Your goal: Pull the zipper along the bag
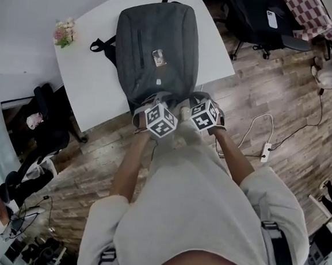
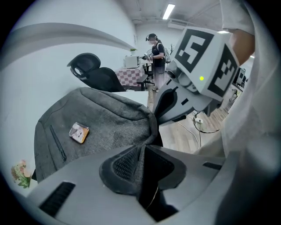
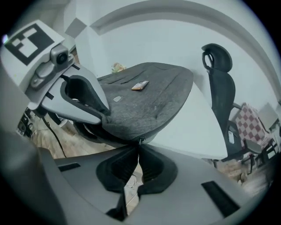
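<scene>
- The grey bag (image 1: 156,47) lies flat on a white table (image 1: 95,82), its near end hanging over the table edge towards the person
- A small metal zipper pull (image 3: 140,141) sits on that near edge, at the seam between the grey top and the dark underside
- The right claw (image 3: 137,165) has its pads pressed almost together, and the zipper pull is pinched right at their tips
- The left claw (image 2: 141,162) is closed on a fold of the bag's grey cloth, which runs up between its two pads
- Both claws sit side by side at the bag's near end, just beside each other and pointing steeply down, each with its marker cube facing up
- A small rectangular badge (image 1: 158,57) lies on the middle of the bag's top
- A little bunch of flowers (image 1: 64,32) stands at the far left corner of the table, well apart from the bag
- A black office chair (image 3: 219,88) stands beyond the table
- A white power strip (image 1: 265,150) with its cable lies on the wooden floor to the person's right
</scene>
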A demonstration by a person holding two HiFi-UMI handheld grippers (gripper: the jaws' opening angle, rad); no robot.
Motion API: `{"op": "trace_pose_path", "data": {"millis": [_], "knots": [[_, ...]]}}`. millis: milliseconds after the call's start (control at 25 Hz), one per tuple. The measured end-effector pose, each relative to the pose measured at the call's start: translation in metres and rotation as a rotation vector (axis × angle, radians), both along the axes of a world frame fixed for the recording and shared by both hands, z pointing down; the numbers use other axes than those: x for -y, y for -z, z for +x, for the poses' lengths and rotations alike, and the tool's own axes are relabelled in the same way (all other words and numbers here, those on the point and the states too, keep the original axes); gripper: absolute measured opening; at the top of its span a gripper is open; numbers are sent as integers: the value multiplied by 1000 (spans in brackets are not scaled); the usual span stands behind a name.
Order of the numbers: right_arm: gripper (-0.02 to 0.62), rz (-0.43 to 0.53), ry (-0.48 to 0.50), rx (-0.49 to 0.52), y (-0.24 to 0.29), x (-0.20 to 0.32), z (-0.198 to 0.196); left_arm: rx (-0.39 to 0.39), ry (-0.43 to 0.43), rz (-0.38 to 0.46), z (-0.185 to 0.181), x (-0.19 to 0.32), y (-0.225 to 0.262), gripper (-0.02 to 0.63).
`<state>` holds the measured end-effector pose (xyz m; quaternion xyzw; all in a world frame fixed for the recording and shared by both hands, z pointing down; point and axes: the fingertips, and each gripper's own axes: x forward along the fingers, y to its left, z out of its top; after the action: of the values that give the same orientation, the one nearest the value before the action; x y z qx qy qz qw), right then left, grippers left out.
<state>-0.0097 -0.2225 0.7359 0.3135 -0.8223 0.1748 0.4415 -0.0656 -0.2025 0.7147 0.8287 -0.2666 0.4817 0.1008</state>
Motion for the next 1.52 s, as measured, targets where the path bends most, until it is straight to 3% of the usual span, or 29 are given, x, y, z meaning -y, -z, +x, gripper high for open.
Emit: {"op": "trace_pose_path", "data": {"millis": [280,440,560,680,1000,1160,1400,1520], "knots": [[20,-42,-156,8,0,-4,11,-16,-22,-18,16,1,-3,77],[20,-32,-75,-12,0,-3,18,-38,-64,34,17,-9,7,86],[20,-12,-11,-33,-1,-1,21,33,-120,95,4,-12,13,186],[20,-12,3,-41,-1,1,24,99,-184,111,-13,-15,12,213],[20,21,-2,-95,-3,32,52,84,-228,104,-20,-17,20,238],[20,28,-20,-133,-5,54,77,118,-302,113,-10,-21,18,267],[20,56,54,-186,-2,75,95,133,-375,139,13,-10,9,270],[20,54,32,-184,0,84,102,161,-431,150,30,-6,4,179]]}}
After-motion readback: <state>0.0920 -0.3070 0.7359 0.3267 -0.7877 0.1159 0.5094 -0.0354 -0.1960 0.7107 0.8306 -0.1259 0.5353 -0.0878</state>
